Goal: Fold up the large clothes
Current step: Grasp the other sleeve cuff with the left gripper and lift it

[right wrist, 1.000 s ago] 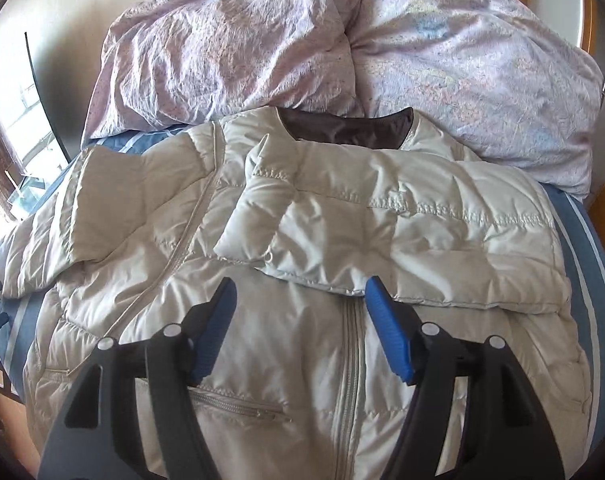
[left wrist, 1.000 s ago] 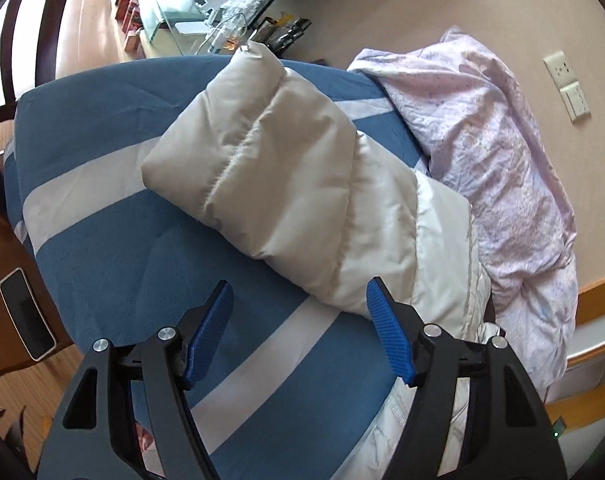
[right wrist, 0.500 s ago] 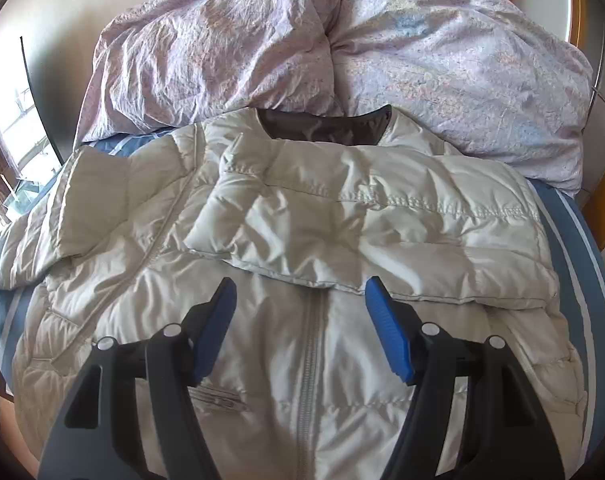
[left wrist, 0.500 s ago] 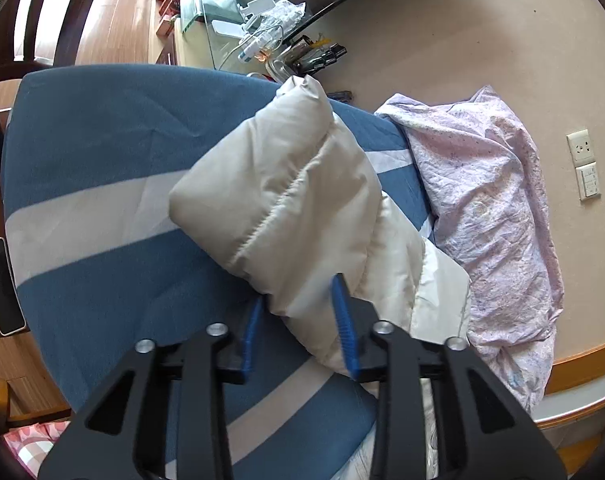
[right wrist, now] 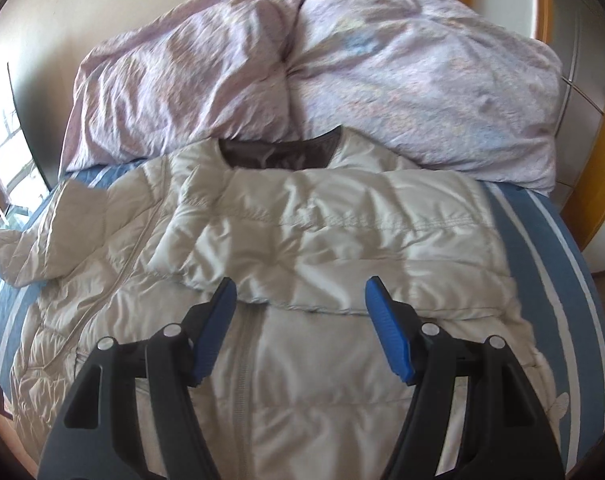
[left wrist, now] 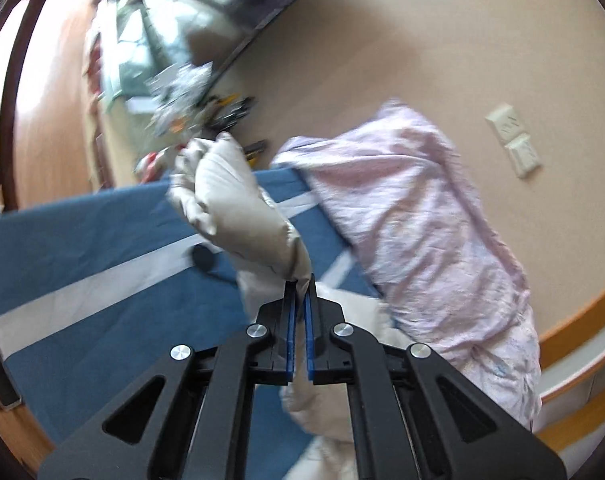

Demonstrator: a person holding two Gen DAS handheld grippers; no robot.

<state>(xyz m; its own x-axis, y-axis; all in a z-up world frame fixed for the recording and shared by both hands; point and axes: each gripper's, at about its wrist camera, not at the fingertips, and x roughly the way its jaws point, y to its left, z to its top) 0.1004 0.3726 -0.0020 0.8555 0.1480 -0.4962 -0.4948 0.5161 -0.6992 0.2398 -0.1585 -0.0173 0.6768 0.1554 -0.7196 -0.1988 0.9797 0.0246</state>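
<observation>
Clearly the left gripper (left wrist: pixel 299 288) is clamped on the jacket's sleeve (left wrist: pixel 238 216): its blue pads (left wrist: pixel 289 332) stand almost together with a pinch of the pale fabric caught at their tips. From that pinch the sleeve rises up and away to the far left, puffed and lifted off the bed (left wrist: pixel 82 248), its cuff end pointing toward the blurred clutter by the wall. A small dark round thing (left wrist: pixel 202 258) lies on the bed's white stripe just left of the raised sleeve; what it is cannot be told. More of the jacket spreads below and to the right of this gripper, running toward the near edge, and the pink duvet (left wrist: pixel 422 232) is heaped along the right, against the wall.

On the other side, the right gripper (right wrist: pixel 300 312) stands wide, nothing between its pads, hovering over the jacket (right wrist: pixel 342 232) near its middle. The garment lies front up on the blue striped bed, its collar at the far end touching the duvet (right wrist: pixel 382 80). Its right sleeve (right wrist: pixel 334 248) is folded across the chest, and that fold's near edge sits just beyond the gripper's tips. The zip (right wrist: pixel 238 360) runs down the front under the left finger. At the far left the other sleeve (right wrist: pixel 26 248) is raised off the bed.
</observation>
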